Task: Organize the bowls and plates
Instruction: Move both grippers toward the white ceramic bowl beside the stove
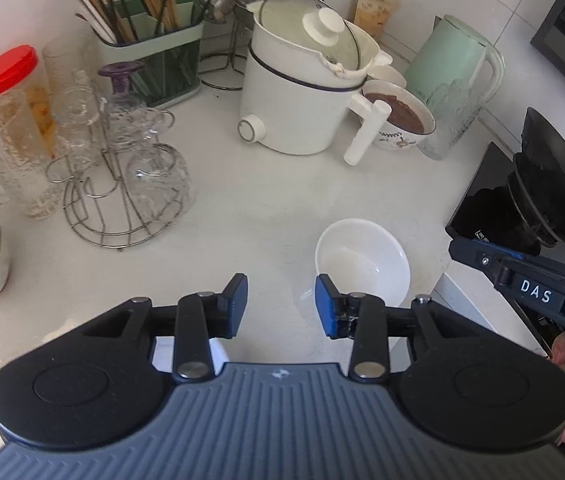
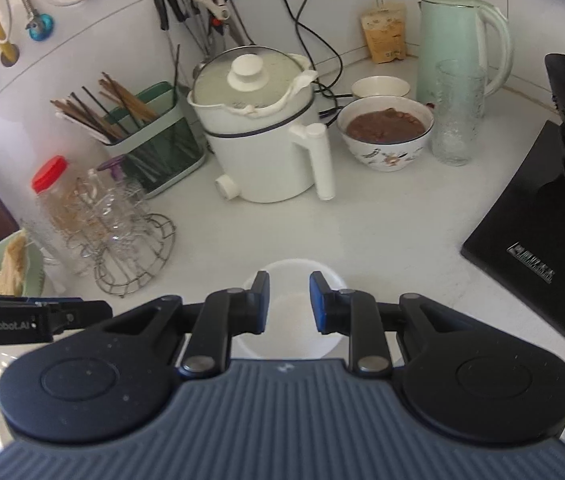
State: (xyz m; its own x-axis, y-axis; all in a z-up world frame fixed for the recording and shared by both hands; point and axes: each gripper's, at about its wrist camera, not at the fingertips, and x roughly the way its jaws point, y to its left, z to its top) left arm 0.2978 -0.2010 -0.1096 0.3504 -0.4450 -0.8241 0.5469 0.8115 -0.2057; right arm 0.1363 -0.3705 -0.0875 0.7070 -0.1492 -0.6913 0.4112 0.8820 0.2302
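Note:
A plain white empty bowl (image 1: 362,260) stands on the white counter (image 1: 266,208). My left gripper (image 1: 280,304) is open with nothing between its blue pads, and the bowl lies just to the right of its right finger. My right gripper (image 2: 289,300) hovers over the same bowl (image 2: 294,280) with its jaws a little apart; the pads touch nothing that I can see. A patterned bowl of brown food (image 2: 386,132) and a small white bowl (image 2: 380,86) stand at the back. The right gripper (image 1: 458,248) enters the left wrist view from the right.
A white electric pot (image 2: 262,132), a green kettle (image 2: 458,44) and a tall glass (image 2: 456,112) line the back. A chopstick holder (image 1: 150,60), a wire rack of glasses (image 1: 122,168) and a red-lidded jar (image 1: 14,92) crowd the left. A black cooktop (image 2: 530,248) sits on the right.

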